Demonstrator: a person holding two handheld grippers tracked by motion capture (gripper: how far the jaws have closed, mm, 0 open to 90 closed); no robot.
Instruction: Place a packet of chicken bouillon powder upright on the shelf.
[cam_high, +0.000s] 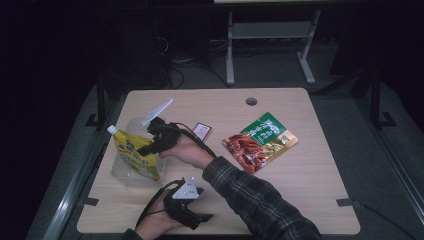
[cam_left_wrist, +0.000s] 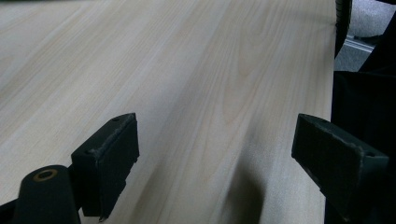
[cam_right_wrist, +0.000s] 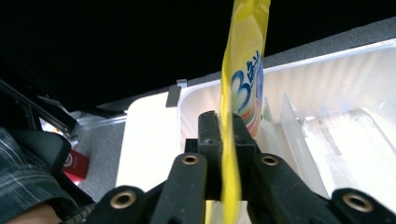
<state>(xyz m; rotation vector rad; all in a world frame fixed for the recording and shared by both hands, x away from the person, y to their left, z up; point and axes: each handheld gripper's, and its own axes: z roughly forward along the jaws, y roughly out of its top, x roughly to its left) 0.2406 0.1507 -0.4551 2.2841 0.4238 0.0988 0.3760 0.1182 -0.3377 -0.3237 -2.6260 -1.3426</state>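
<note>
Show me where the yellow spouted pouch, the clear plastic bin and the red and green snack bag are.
yellow spouted pouch (cam_high: 136, 156): high view, on its printed front.
clear plastic bin (cam_right_wrist: 327, 65): right gripper view, on its far rim.
red and green snack bag (cam_high: 260, 140): high view, on the middle of the bag.

The flat yellow plastic spout pouch with a white cap has blue print. It stands tilted over the clear plastic bin, pinched at its edge.

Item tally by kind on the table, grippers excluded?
Spouted pouch, yellow: 1
Flat food packet, green and red: 1
Clear plastic bin: 1
Small dark red card: 1
Total: 4
</note>
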